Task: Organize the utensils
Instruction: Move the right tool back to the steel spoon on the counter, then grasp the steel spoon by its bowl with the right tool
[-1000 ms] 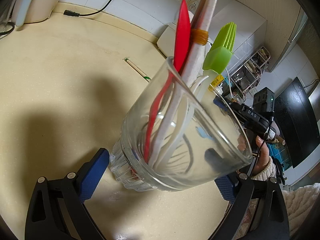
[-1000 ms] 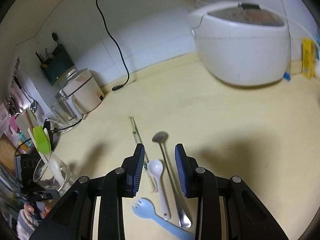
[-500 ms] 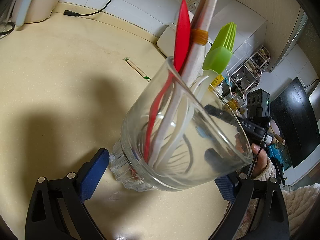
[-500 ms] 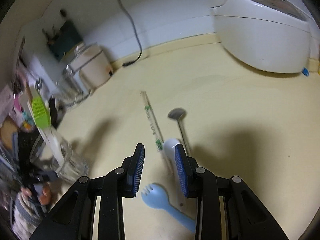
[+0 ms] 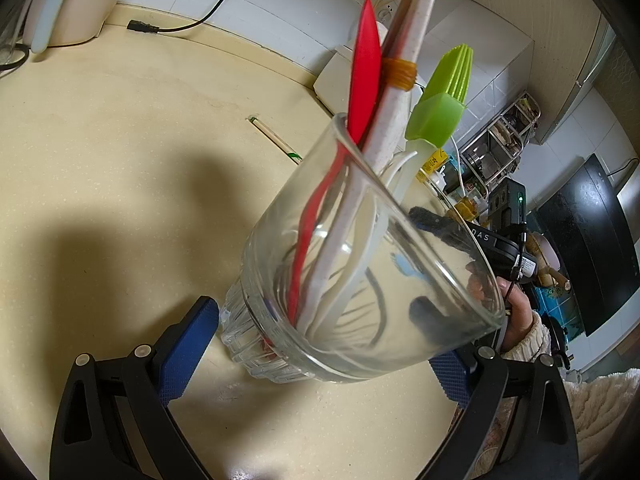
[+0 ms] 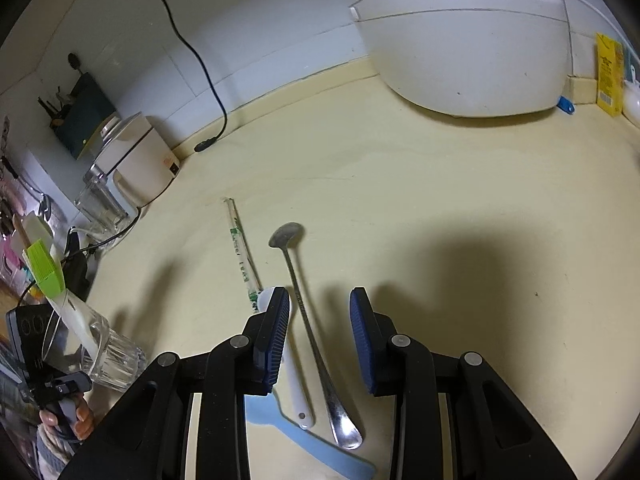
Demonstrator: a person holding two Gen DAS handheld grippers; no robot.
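A clear glass (image 5: 360, 280) stands on the cream counter between the wide-apart blue pads of my left gripper (image 5: 324, 336). The left pad (image 5: 192, 336) sits just off the glass's base. The glass holds a red spatula (image 5: 364, 68), a green silicone brush (image 5: 440, 108) and a white speckled handle (image 5: 400, 92). My right gripper (image 6: 319, 300) hovers open, low over the counter. A metal spoon (image 6: 296, 280) runs between its fingers in the picture, untouched. A white spoon (image 6: 294, 392) lies under the left finger, with a blue spork (image 6: 312, 444) nearer. Wrapped chopsticks (image 6: 240, 248) lie to the left.
A white rice cooker (image 6: 460, 40) stands at the back right. A black power cord (image 6: 204, 146) ends by the wall. A cream appliance (image 6: 136, 160) and an empty jar (image 6: 96, 200) crowd the back left. The glass (image 6: 112, 352) stands at the near left.
My right gripper has sunk and shifted right over the loose utensils, so the metal spoon's handle now lies between its fingers. The left gripper and the glass have not moved.
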